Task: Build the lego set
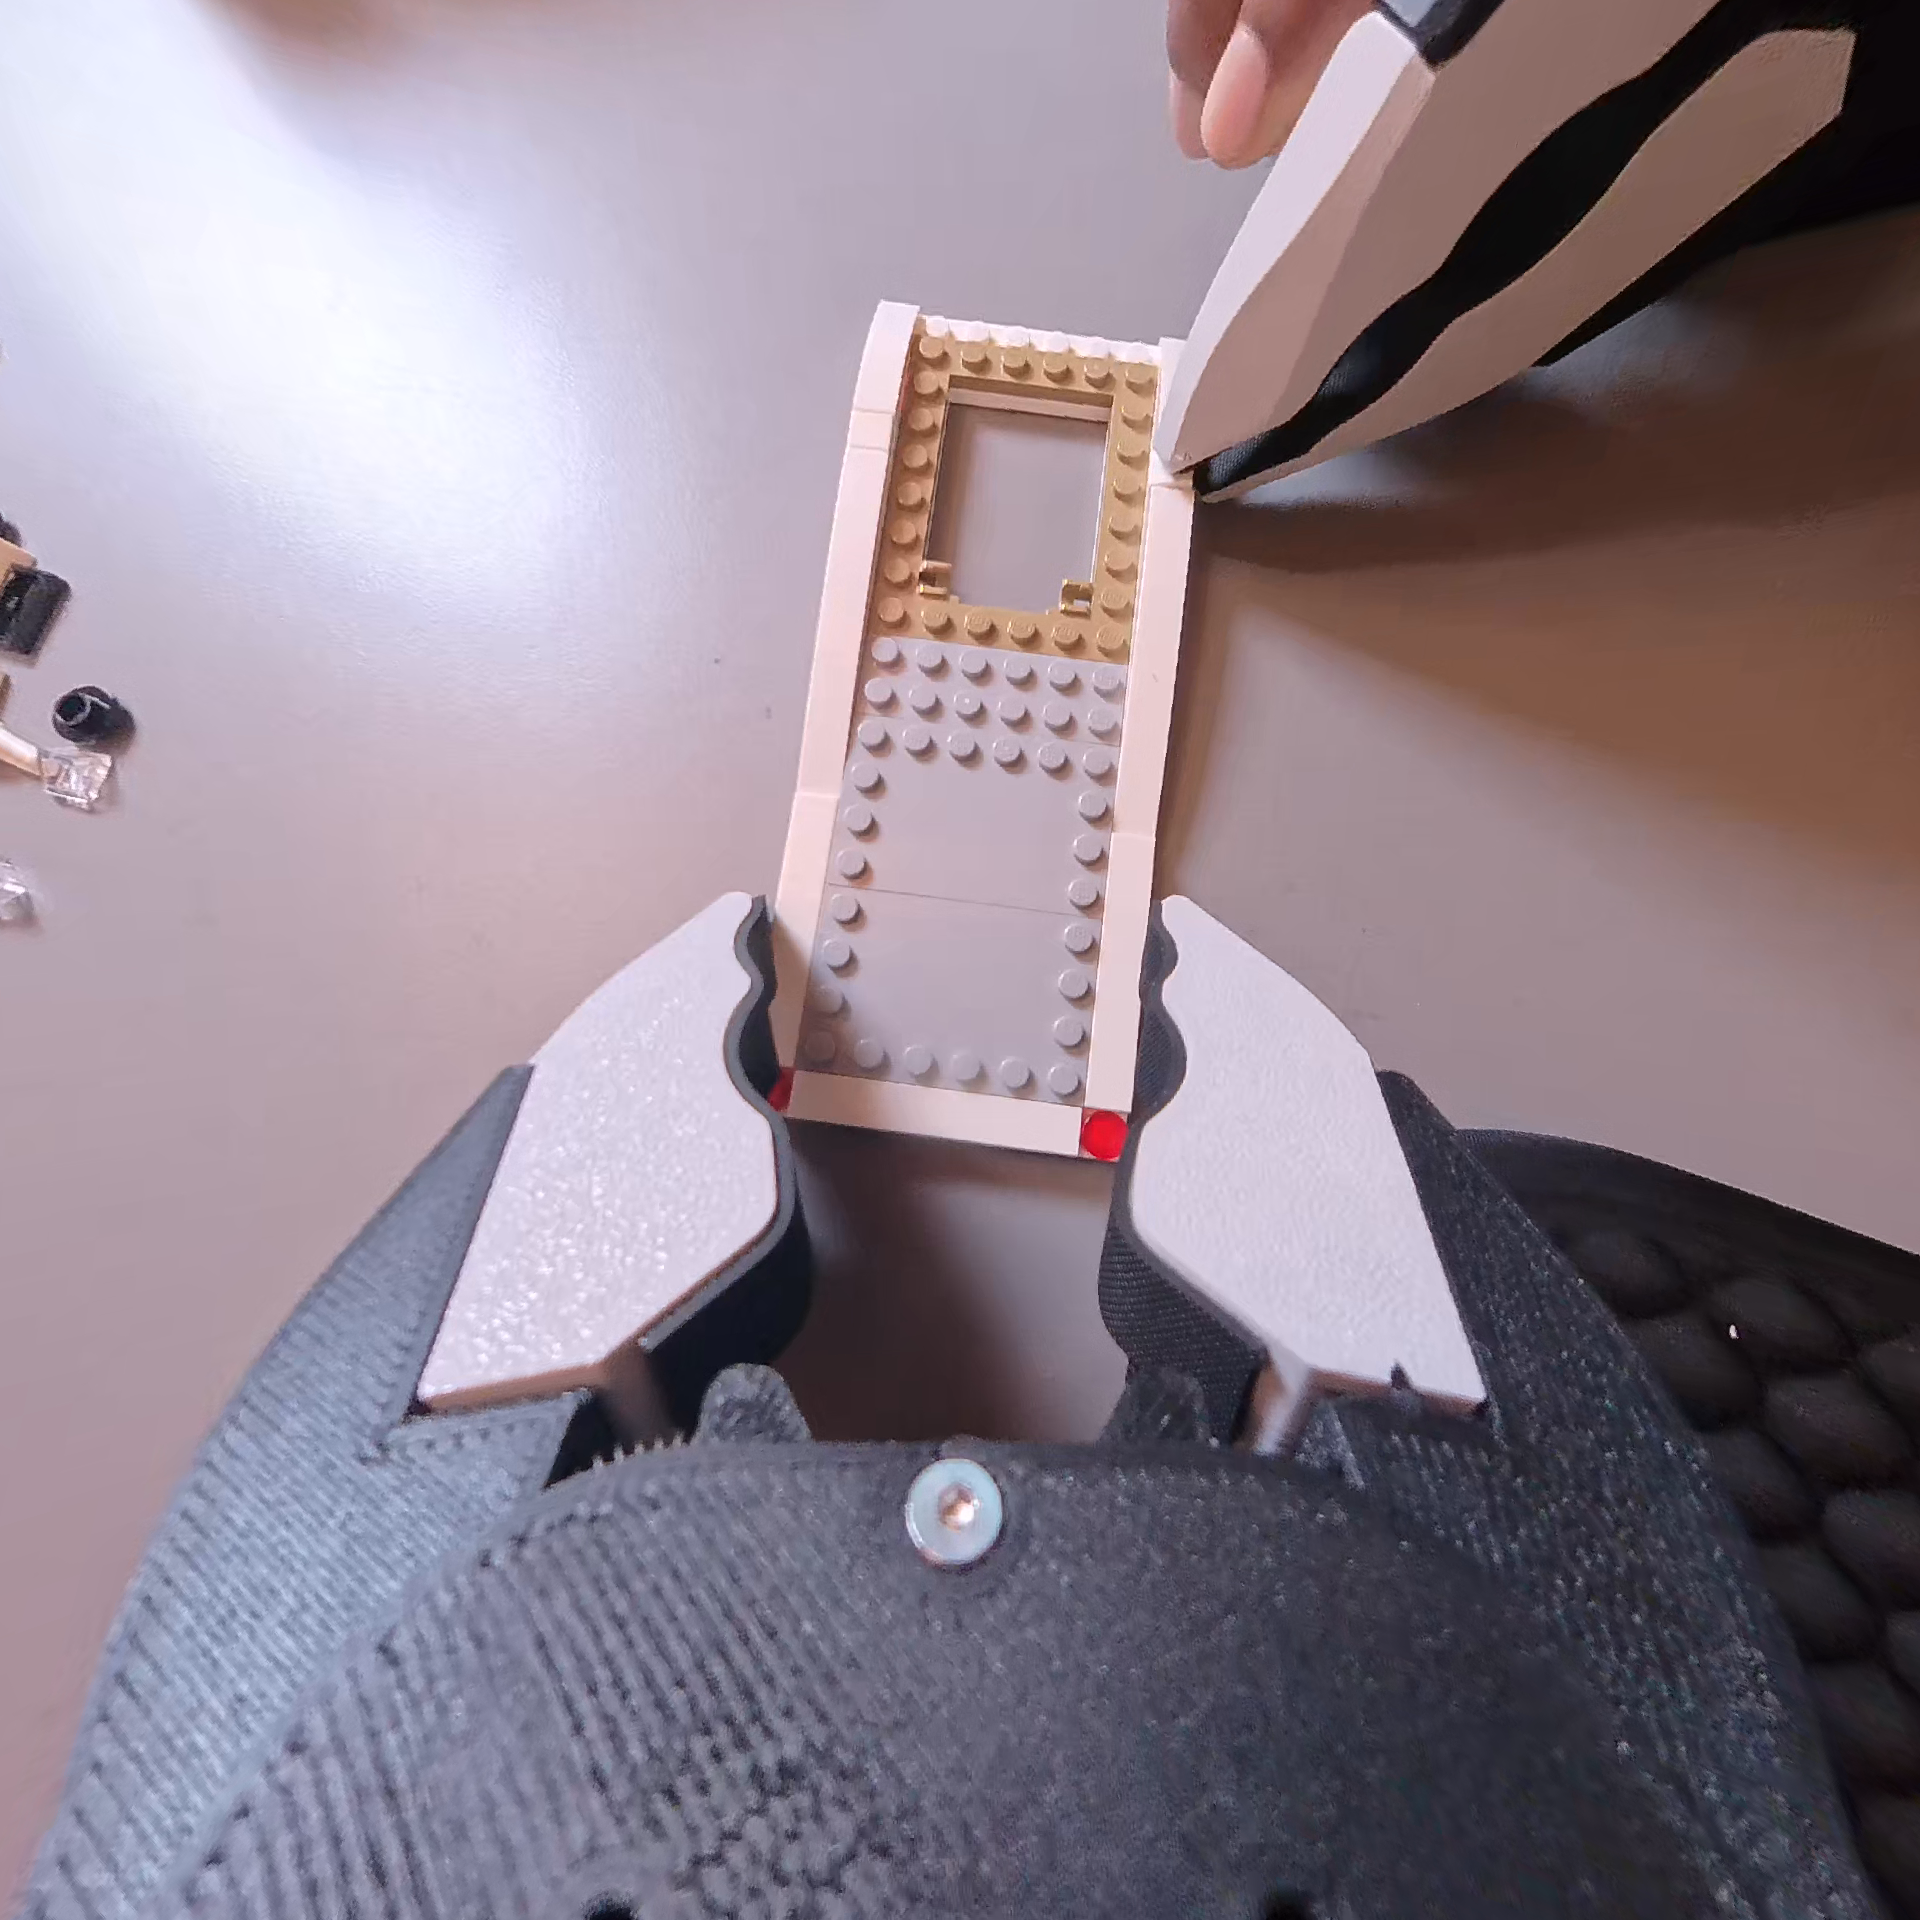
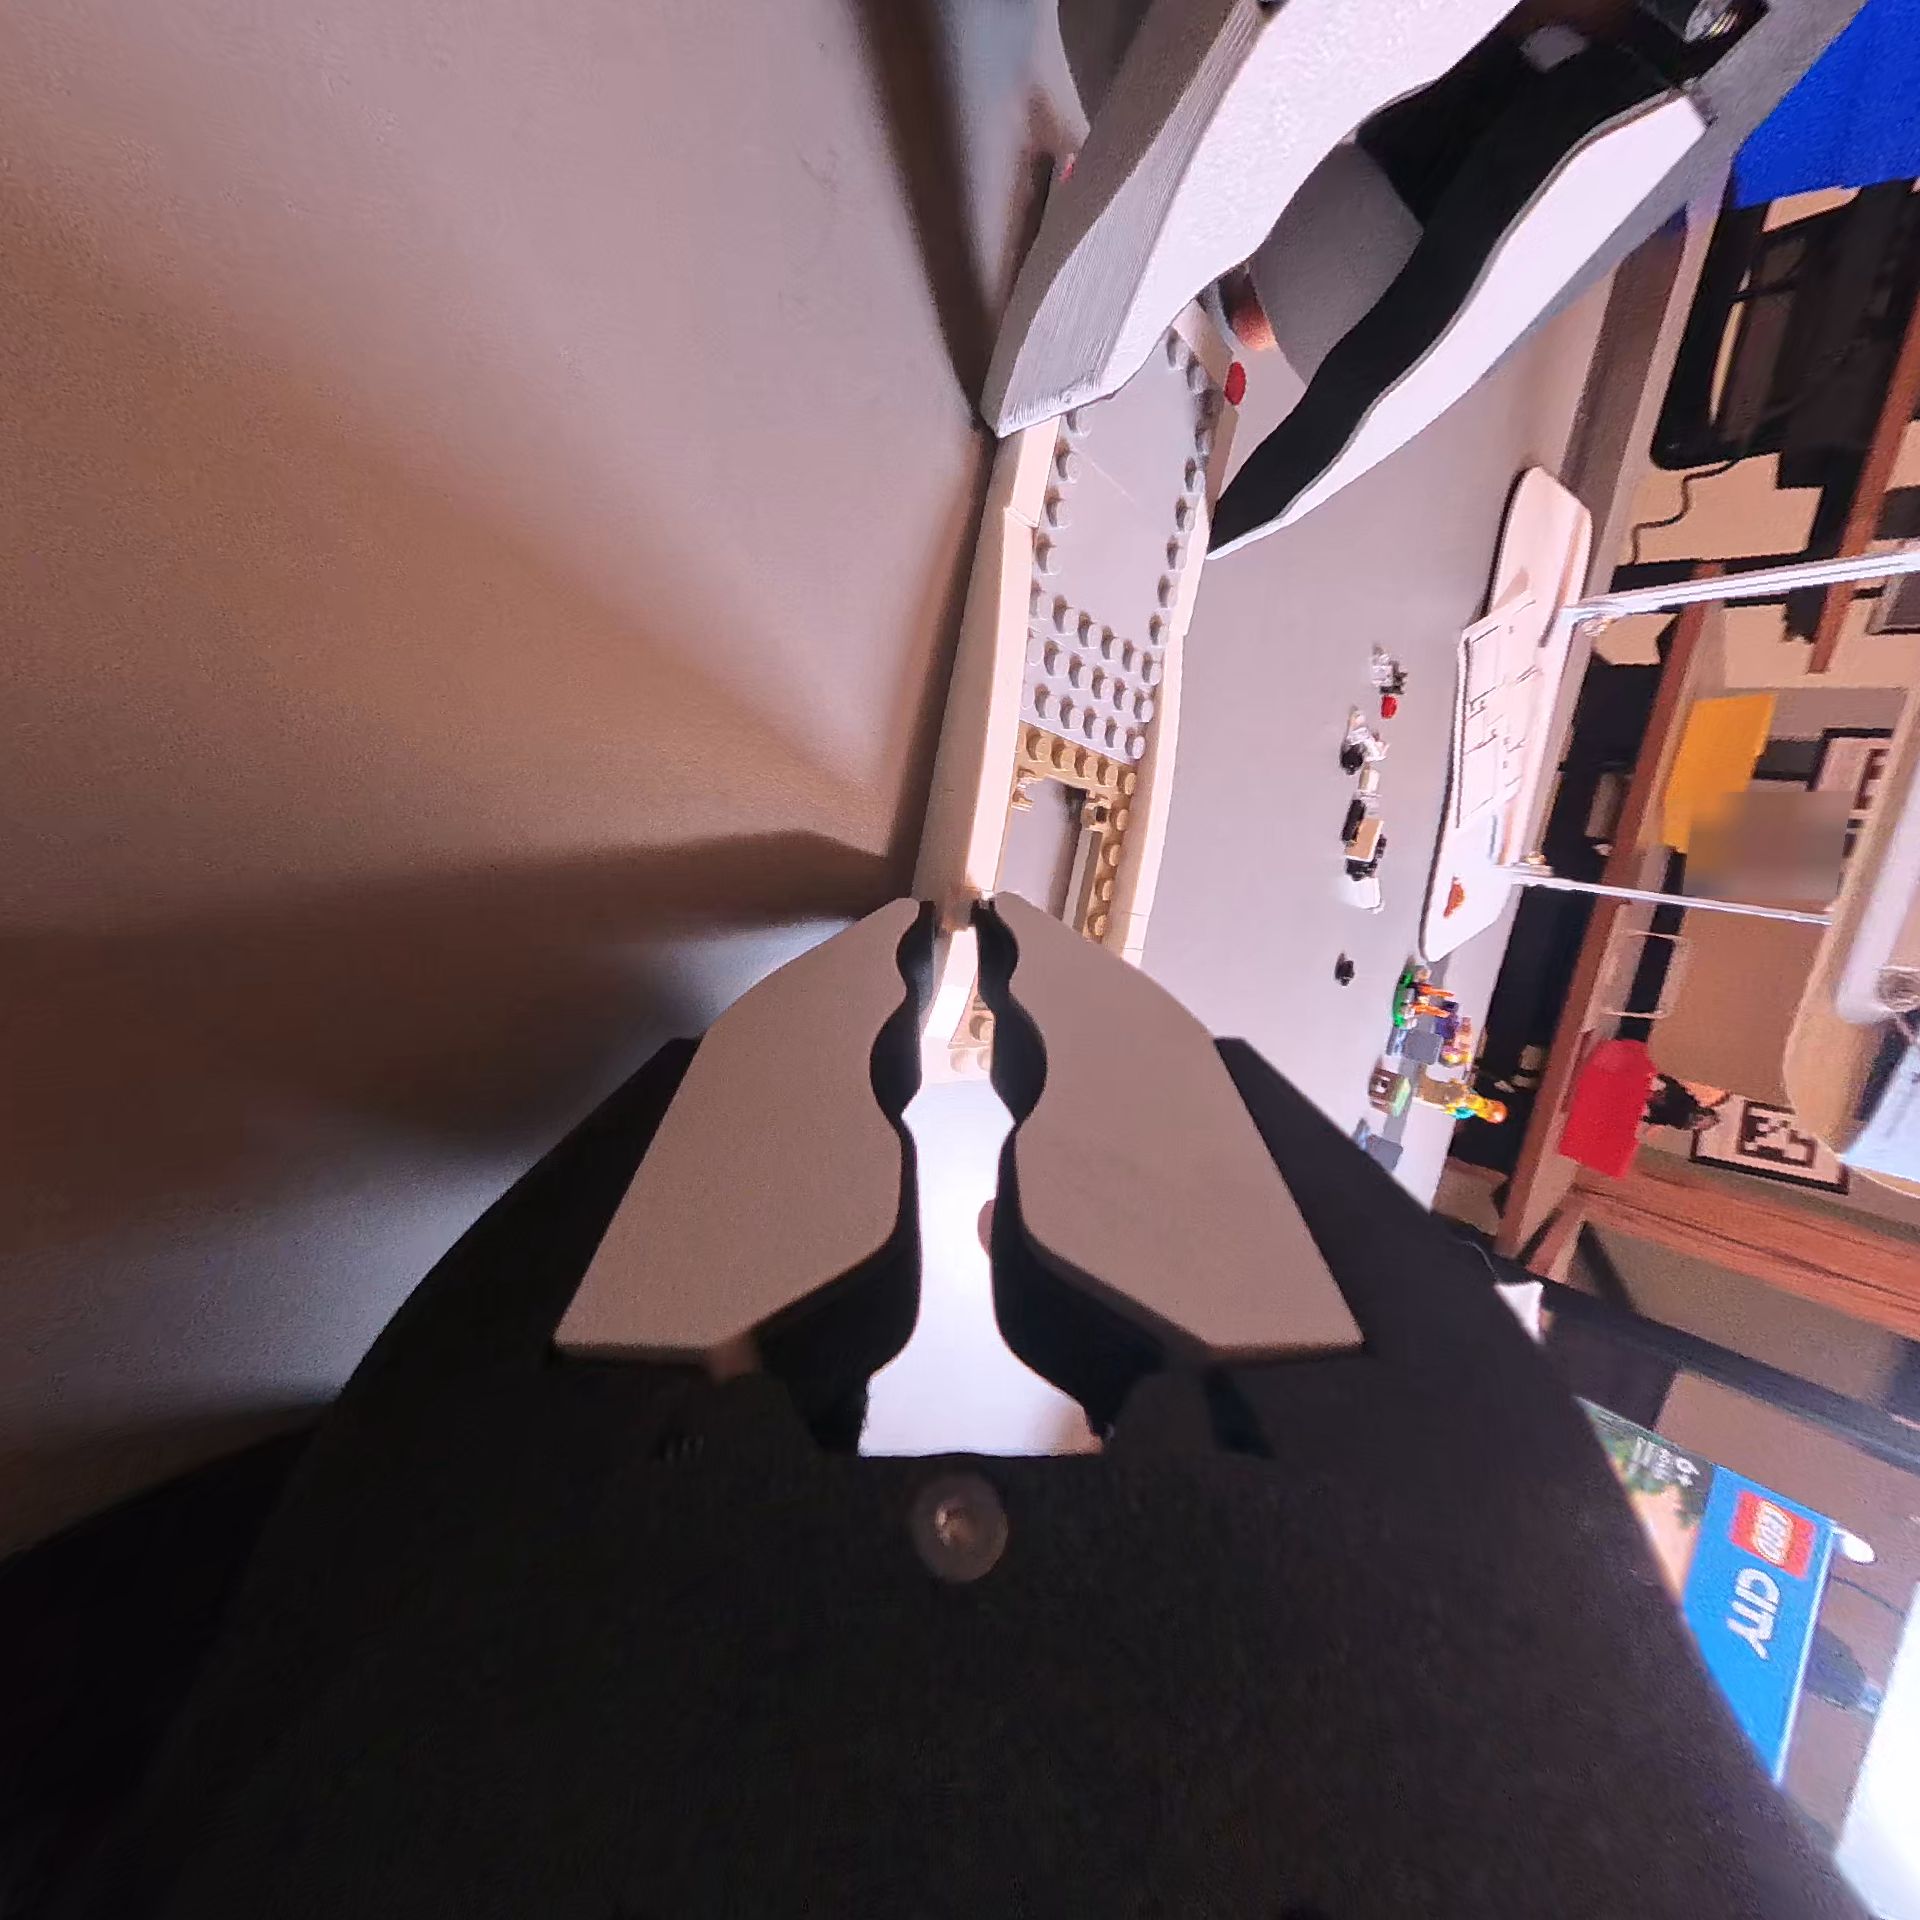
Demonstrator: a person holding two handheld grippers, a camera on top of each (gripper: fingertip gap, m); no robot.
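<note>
A long brick assembly (image 1: 987,810) lies on the brown table (image 1: 416,520). It has a white border, grey studded plates and a tan frame with an opening at the far end. Red round studs (image 1: 1103,1132) mark its near corners. My left gripper (image 1: 964,914) straddles the near end, with both pads pressed on the white sides. My right gripper (image 1: 1195,473) comes in from the upper right, its tip on the white right border by the tan frame. In the right wrist view my right gripper (image 2: 954,914) pinches that white border strip (image 2: 951,966), and the assembly (image 2: 1101,582) runs away to my left gripper (image 2: 1127,478).
Small loose black and clear pieces (image 1: 88,717) lie at the left edge. The right wrist view shows more loose pieces (image 2: 1361,810), a white tray with a printed sheet (image 2: 1507,727), small figures (image 2: 1439,1049) and a blue box (image 2: 1756,1621). A person's fingers (image 1: 1236,94) are beside the right gripper. My right fingertips sit around 9 centimeters from my left ones.
</note>
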